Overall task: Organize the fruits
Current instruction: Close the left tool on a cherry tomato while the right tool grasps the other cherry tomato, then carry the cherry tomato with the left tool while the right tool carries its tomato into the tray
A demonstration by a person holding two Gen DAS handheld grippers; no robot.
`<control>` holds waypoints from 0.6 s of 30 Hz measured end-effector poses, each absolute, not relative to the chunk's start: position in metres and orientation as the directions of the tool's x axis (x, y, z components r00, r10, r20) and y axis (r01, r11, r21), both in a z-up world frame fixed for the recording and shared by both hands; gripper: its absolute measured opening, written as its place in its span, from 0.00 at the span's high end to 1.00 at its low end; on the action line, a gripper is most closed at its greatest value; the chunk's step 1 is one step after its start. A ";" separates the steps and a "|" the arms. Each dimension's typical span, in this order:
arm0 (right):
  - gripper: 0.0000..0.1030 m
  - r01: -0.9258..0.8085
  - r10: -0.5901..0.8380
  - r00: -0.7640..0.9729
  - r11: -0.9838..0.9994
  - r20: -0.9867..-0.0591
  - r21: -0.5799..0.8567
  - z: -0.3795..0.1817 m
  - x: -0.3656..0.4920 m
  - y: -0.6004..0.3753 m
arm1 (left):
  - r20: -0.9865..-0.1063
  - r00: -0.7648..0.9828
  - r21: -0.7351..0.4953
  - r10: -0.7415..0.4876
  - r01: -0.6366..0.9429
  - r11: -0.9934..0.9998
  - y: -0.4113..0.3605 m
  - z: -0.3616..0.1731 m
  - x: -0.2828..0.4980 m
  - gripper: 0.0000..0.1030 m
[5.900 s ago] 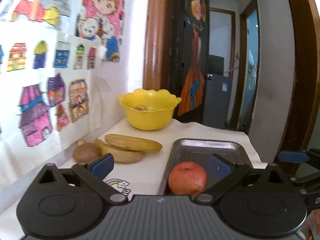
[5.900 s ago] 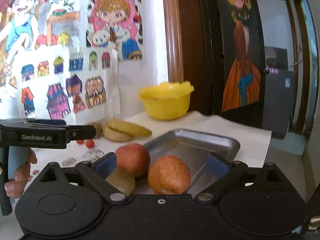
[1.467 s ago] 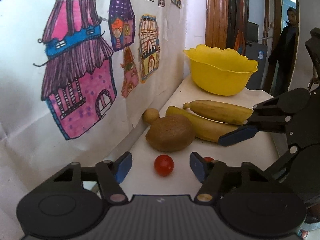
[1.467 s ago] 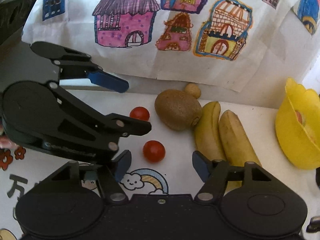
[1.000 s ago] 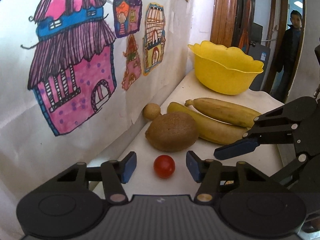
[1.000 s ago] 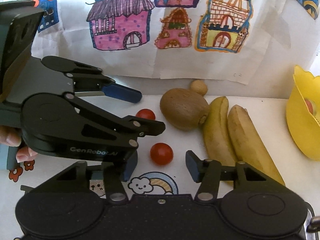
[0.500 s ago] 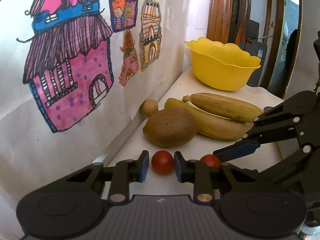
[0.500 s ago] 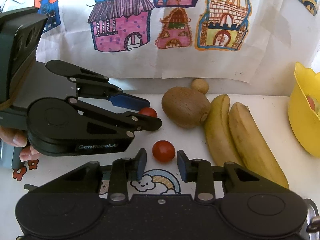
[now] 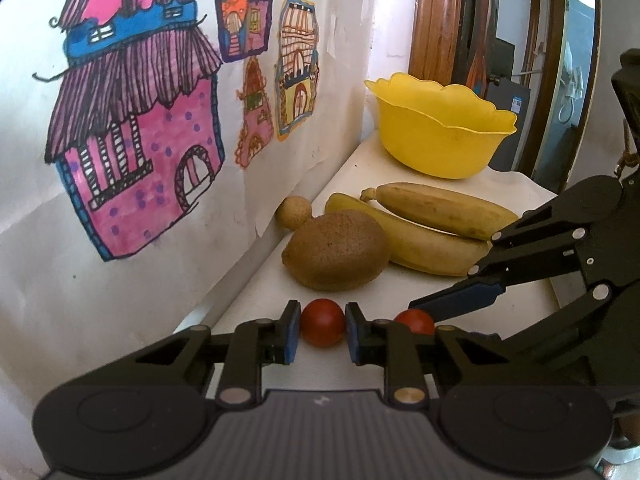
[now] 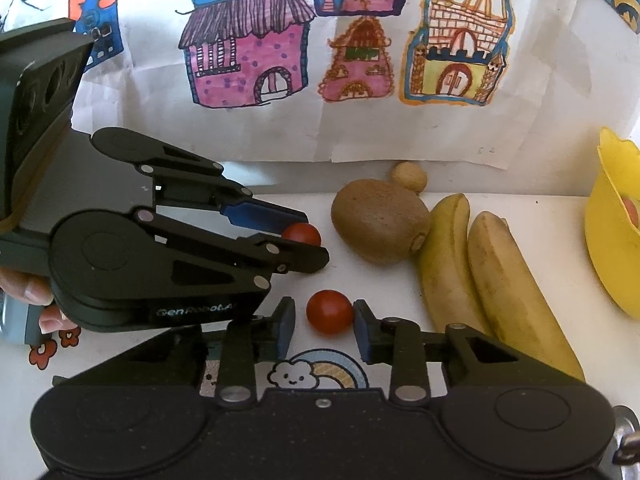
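Observation:
Two red cherry tomatoes lie on the white table by the wall. My left gripper [image 9: 322, 332] is shut on one cherry tomato [image 9: 322, 322], its blue pads pressing both sides; the right wrist view shows this same tomato [image 10: 302, 234] at the left gripper's fingertips. My right gripper [image 10: 324, 328] straddles the other cherry tomato [image 10: 329, 311]. Its jaws are narrow, with the right pad at the fruit and a small gap on the left. A brown kiwi [image 9: 336, 254] and two bananas [image 9: 440, 208] lie just beyond.
A yellow bowl [image 9: 440, 136] with fruit inside stands at the far end of the table. A small round tan fruit [image 9: 294, 212] sits against the wall. Paper drawings of houses [image 10: 248, 40] cover the wall. A hand [image 10: 44, 300] holds the left gripper.
Both grippers' jaws have narrowed around their cherry tomatoes since half a second ago; the left pads now touch their tomato. The fruits have not moved.

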State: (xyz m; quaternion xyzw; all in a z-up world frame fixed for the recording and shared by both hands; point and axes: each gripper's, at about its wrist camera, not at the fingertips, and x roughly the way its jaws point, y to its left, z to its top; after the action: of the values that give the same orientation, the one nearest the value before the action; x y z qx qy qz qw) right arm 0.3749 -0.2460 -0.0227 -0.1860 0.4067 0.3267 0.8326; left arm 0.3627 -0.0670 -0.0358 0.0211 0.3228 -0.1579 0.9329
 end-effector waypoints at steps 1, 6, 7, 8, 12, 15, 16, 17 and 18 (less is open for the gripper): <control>0.74 -0.694 0.393 0.456 0.719 -0.799 -0.043 -0.023 0.374 -0.246 | -0.609 0.742 -0.064 -0.281 0.308 0.949 -0.067 -0.036 0.363 0.75; 0.75 -0.677 0.360 0.491 0.730 -0.793 -0.087 -0.020 0.368 -0.244 | -0.611 0.740 -0.060 -0.282 0.312 0.948 -0.069 -0.035 0.360 0.76; 0.75 -0.672 0.355 0.496 0.735 -0.793 -0.092 -0.019 0.366 -0.244 | -0.613 0.739 -0.057 -0.281 0.314 0.948 -0.070 -0.035 0.360 0.76; 0.75 -0.666 0.348 0.502 0.739 -0.792 -0.097 -0.019 0.364 -0.244 | -0.616 0.736 -0.056 -0.280 0.314 0.948 -0.070 -0.034 0.358 0.76; 0.75 -0.657 0.328 0.510 0.745 -0.795 -0.115 -0.014 0.352 -0.243 | -0.626 0.729 -0.064 -0.276 0.305 0.950 -0.068 -0.033 0.350 0.76; 0.75 -0.650 0.314 0.522 0.748 -0.793 -0.132 -0.009 0.338 -0.242 | -0.628 0.725 -0.071 -0.282 0.307 0.949 -0.065 -0.030 0.335 0.76; 0.75 -0.647 0.312 0.529 0.750 -0.790 -0.137 -0.006 0.332 -0.242 | -0.627 0.725 -0.075 -0.285 0.308 0.949 -0.065 -0.029 0.329 0.76; 0.75 -0.642 0.311 0.534 0.754 -0.786 -0.139 -0.003 0.326 -0.242 | -0.624 0.726 -0.081 -0.290 0.309 0.948 -0.064 -0.028 0.323 0.76; 0.75 -0.640 0.312 0.540 0.756 -0.782 -0.139 0.000 0.318 -0.243 | -0.619 0.727 -0.086 -0.297 0.313 0.946 -0.063 -0.026 0.316 0.76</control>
State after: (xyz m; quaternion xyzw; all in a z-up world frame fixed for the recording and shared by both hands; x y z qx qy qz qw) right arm 0.3184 -0.2433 -0.0002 -0.2097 0.3900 0.2793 0.8520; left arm 0.3159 -0.0628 -0.0256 0.0120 0.3308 -0.1642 0.9292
